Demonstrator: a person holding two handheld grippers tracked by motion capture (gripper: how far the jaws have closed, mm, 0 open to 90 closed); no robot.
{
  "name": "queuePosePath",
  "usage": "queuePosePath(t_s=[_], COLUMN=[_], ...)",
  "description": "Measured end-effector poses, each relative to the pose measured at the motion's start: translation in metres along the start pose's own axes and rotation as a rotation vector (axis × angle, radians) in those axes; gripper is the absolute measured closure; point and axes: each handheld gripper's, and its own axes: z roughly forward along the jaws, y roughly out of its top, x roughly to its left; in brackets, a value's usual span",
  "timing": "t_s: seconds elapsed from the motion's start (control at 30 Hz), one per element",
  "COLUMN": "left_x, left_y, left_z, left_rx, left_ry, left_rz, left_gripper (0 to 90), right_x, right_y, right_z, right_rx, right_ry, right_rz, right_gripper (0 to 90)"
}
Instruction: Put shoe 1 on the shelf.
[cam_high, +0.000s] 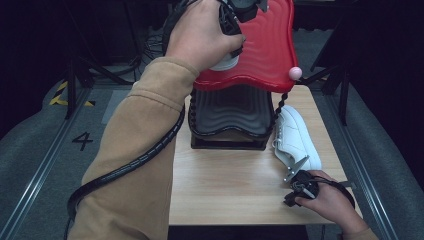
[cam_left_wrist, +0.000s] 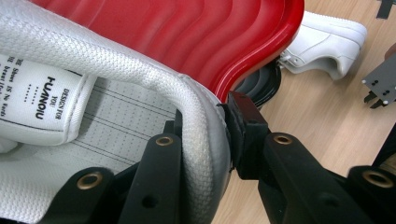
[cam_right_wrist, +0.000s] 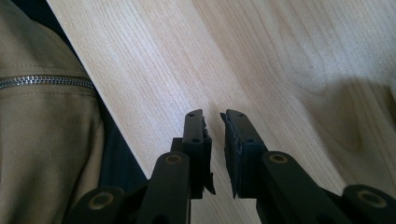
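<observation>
My left gripper (cam_high: 232, 27) is raised over the red top shelf (cam_high: 270, 45) of a small shoe rack. In the left gripper view it (cam_left_wrist: 205, 116) is shut on the heel collar of a white shoe (cam_left_wrist: 116, 107), one jaw inside and one outside. A white part of that shoe (cam_high: 225, 62) shows under the hand. A second white shoe (cam_high: 295, 140) lies on the wooden table (cam_high: 225, 185), right of the rack. Just in front of it, my right gripper (cam_high: 295, 192) rests low near the table's front right, jaws (cam_right_wrist: 214, 122) close together with nothing between them.
The rack has a black lower shelf (cam_high: 230, 115) and a pink ball (cam_high: 295, 72) on its front right post. A tan sleeve (cam_high: 130, 165) crosses the table's left side, with a black cable (cam_high: 145, 155) trailing along it. Bare wood lies in front of the rack.
</observation>
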Motion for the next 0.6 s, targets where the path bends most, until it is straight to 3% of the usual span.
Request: queuePosePath(t_s=[0.27,0.33,0.6], left_x=[0.001,0.001,0.0], left_y=[0.012,0.014,0.013], left_z=[0.013,0.021,0.036], left_rx=[0.007,0.009,0.016], left_ry=[0.02,0.011,-0.002], left_rz=[0.019,0.044,0.055], left_gripper=[75.2,75.2,75.7], right_x=[-0.001,-0.001,-0.003], right_y=[0.0,0.0,0.0], right_z=[0.003,0.003,0.005], right_rx=[0.007,0.01,0.019], right_ry=[0.005,0.004,0.001], right_rz=[-0.007,0.0,-0.011], right_gripper=[79.0,79.0,78.5])
